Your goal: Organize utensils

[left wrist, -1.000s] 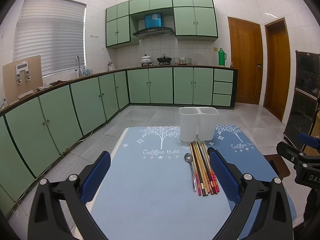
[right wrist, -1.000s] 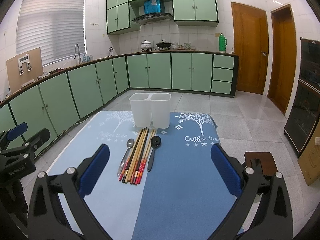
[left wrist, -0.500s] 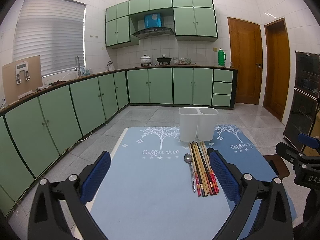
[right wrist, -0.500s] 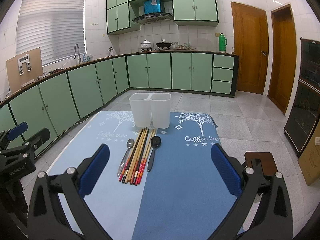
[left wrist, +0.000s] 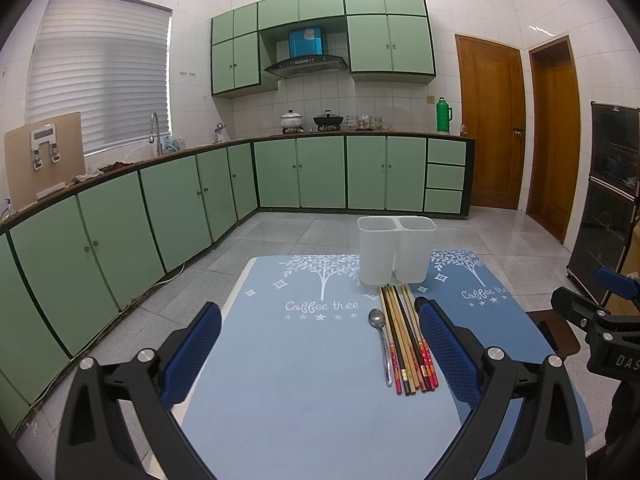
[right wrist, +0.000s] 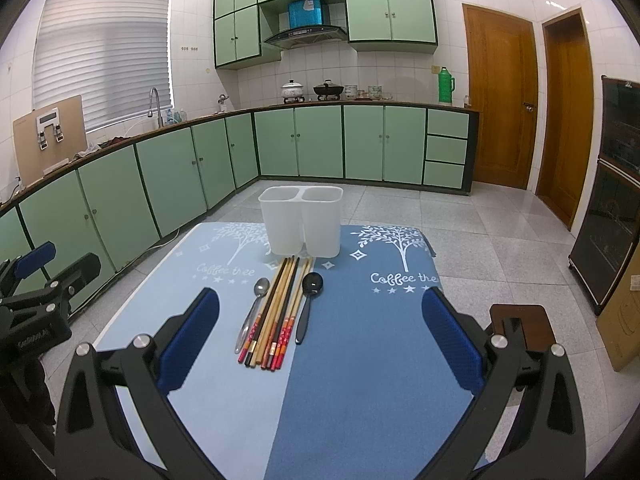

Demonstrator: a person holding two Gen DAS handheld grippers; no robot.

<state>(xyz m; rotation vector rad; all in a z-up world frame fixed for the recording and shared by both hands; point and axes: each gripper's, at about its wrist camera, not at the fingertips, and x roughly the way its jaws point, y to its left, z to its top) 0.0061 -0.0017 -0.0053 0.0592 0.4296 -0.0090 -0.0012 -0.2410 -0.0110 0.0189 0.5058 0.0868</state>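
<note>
Left wrist view: left gripper (left wrist: 320, 344) hanging over the table mat (left wrist: 304, 380), jaws spread wide, nothing between them. White two-compartment holder (left wrist: 396, 254) standing upright at the far end of the mat. Just in front of the holder, a bundle of chopsticks (left wrist: 406, 340) lying flat, tips nearly touching its base. Metal spoon (left wrist: 380, 338) right against the left side of the bundle, bowl toward the holder. Both compartments look empty from here. Right-hand blue pad (left wrist: 448, 354) covering whatever sits right of the chopsticks. Other gripper's body poking in at the right edge.

Right wrist view: right gripper (right wrist: 320, 336) also released, jaws wide apart, gripping nothing, hovering over the mat (right wrist: 360, 380). Same holder (right wrist: 301, 220) at the far end, chopsticks (right wrist: 276, 312) fanned out in front of it. Metal spoon (right wrist: 254, 306) left of the bundle, black spoon (right wrist: 309, 302) right of it, both bowls pointing toward the holder. Green cabinets (right wrist: 320, 142) well behind the holder.
</note>
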